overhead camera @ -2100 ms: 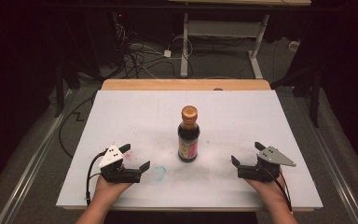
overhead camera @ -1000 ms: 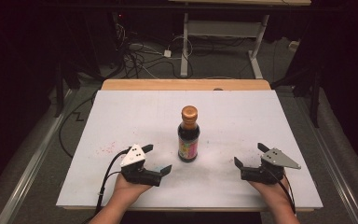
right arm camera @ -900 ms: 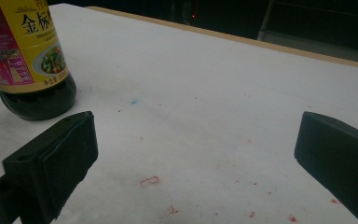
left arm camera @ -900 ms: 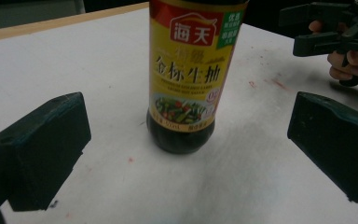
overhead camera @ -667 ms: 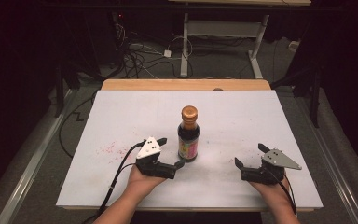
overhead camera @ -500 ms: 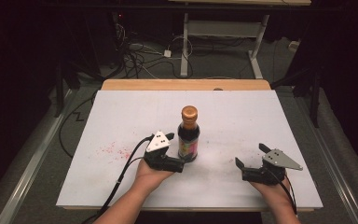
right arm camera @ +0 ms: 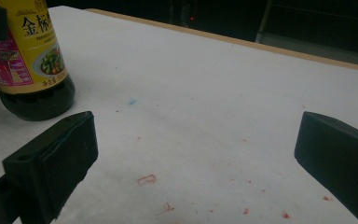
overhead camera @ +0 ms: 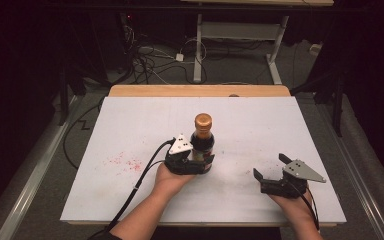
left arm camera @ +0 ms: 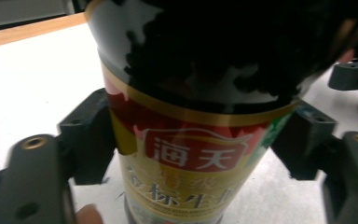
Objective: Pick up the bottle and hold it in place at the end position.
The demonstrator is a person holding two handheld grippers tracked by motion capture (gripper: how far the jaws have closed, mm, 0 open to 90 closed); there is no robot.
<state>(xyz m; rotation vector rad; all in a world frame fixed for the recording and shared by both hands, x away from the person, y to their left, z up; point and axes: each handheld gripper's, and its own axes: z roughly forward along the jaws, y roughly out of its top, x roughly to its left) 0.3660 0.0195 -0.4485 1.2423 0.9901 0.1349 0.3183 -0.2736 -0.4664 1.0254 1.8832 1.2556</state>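
A dark sauce bottle [overhead camera: 202, 137] with an orange cap stands upright in the middle of the white board [overhead camera: 290, 125]. My left gripper [overhead camera: 199, 161] has come in from the near side and its jaws have just been closing on the bottle's lower body. In the left gripper view the red and gold label of the bottle [left arm camera: 191, 154] sits between the two pads [left arm camera: 91, 135], which touch its sides. My right gripper [overhead camera: 270, 167] rests open at the near right, nothing between its fingers. The right gripper view has the bottle [right arm camera: 28, 51] at the far left.
Small red stains [overhead camera: 125, 161] mark the board's near left. A wooden strip [overhead camera: 200, 90] runs along the far edge. Beyond it, cables [overhead camera: 150, 55] and white desk legs [overhead camera: 275, 50] stand on the dark floor.
My left gripper slid from the near left rightward and forward to the bottle, then closed around its lower body. The right gripper stayed where it was.
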